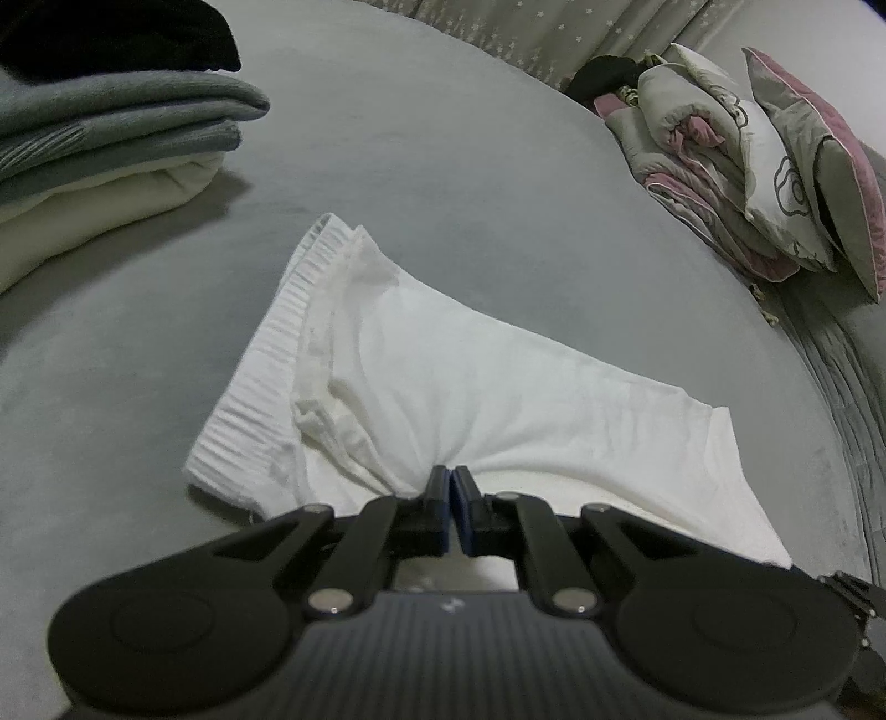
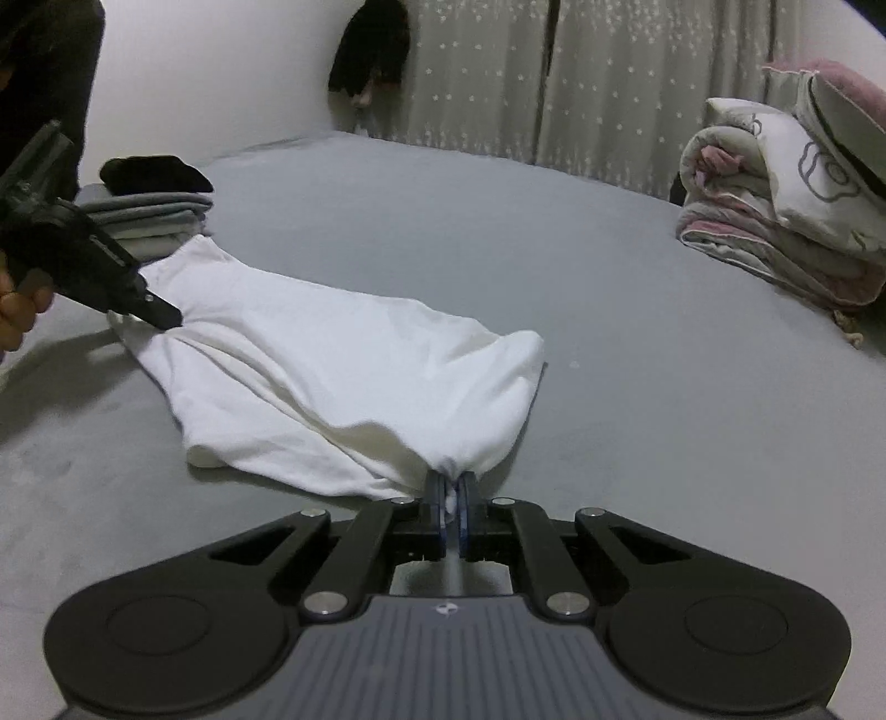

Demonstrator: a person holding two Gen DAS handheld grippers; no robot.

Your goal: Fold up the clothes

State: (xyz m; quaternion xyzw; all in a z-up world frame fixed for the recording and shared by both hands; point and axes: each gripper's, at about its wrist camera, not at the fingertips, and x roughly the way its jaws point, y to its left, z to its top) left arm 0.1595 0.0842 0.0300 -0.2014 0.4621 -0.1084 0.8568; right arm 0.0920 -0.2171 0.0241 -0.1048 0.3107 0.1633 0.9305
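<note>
A white garment (image 1: 443,354) with a ribbed hem lies partly folded on the grey bed (image 1: 443,166). My left gripper (image 1: 453,482) is shut on its near edge, and the cloth bunches at the blue pads. In the right wrist view the same white garment (image 2: 332,365) stretches across the bed. My right gripper (image 2: 452,487) is shut on a gathered corner of it, with white cloth showing between the pads. The left gripper (image 2: 166,318) appears at the far left there, held by a hand (image 2: 19,310), pinching the other end.
A stack of folded clothes (image 1: 111,149), grey, cream and black on top, sits at the left. Rolled bedding and pillows (image 1: 775,183) lie at the right edge of the bed. A curtain (image 2: 554,83) with small stars hangs behind, with a dark item (image 2: 376,50) hanging by it.
</note>
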